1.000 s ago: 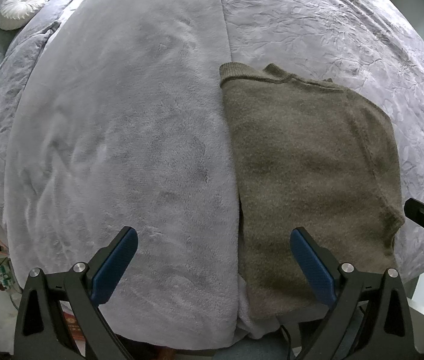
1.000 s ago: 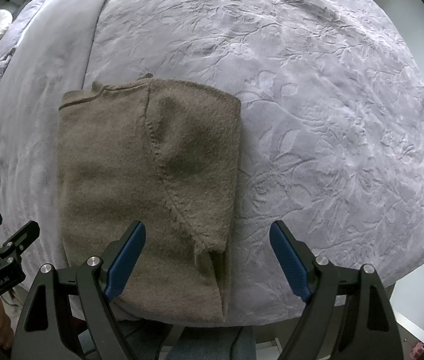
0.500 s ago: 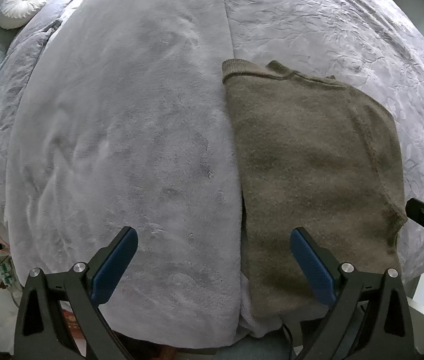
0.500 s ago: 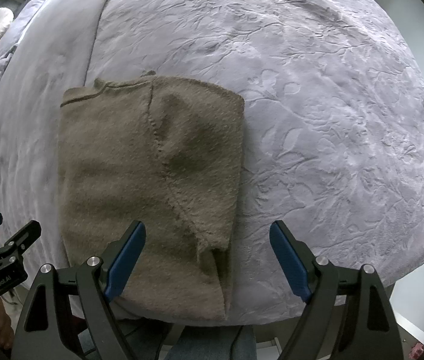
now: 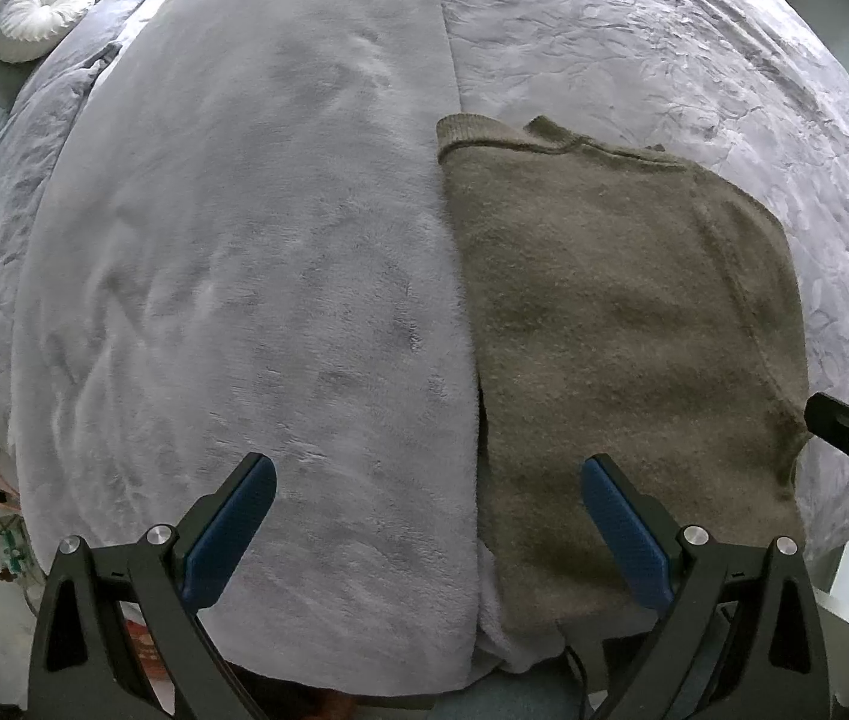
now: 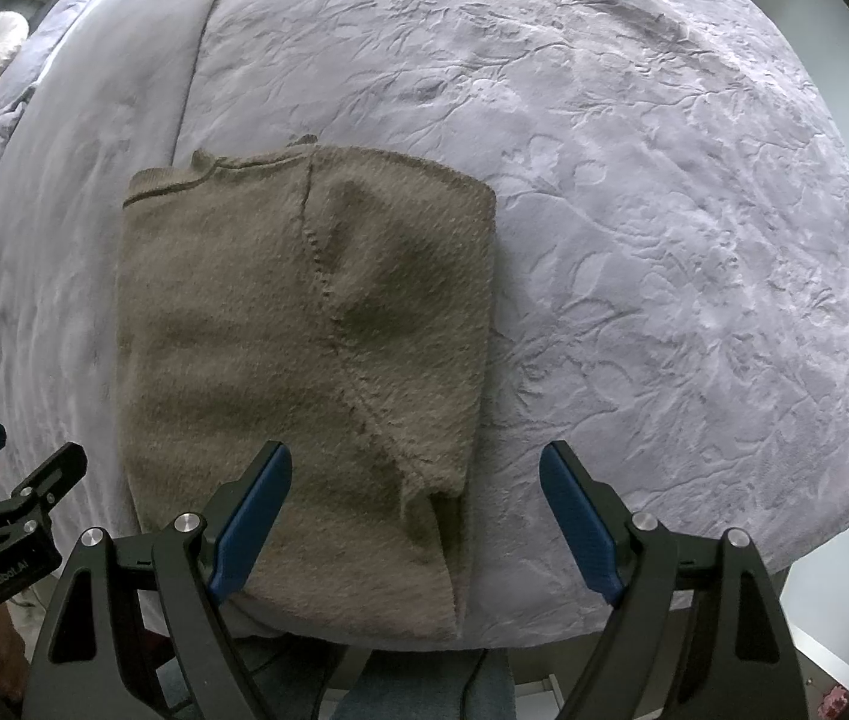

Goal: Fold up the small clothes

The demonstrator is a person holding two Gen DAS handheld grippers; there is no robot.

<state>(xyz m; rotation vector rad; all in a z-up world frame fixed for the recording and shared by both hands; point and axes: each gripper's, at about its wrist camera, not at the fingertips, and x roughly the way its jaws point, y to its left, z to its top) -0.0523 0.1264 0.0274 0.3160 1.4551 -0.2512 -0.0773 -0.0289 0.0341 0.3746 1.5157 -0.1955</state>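
The folded sweater is a plain olive-brown knit with no print. The bedspread under it is pale lavender-grey with an embossed leaf-and-flower pattern; the fleece blanket beside it is the same pale lavender-grey but plain. The round pleated cushion is white. Both the left gripper and the right gripper are black with blue finger pads.

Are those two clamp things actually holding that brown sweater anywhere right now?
No. The left gripper and right gripper are both open with nothing between their fingers; the brown sweater lies partly folded on the bed.
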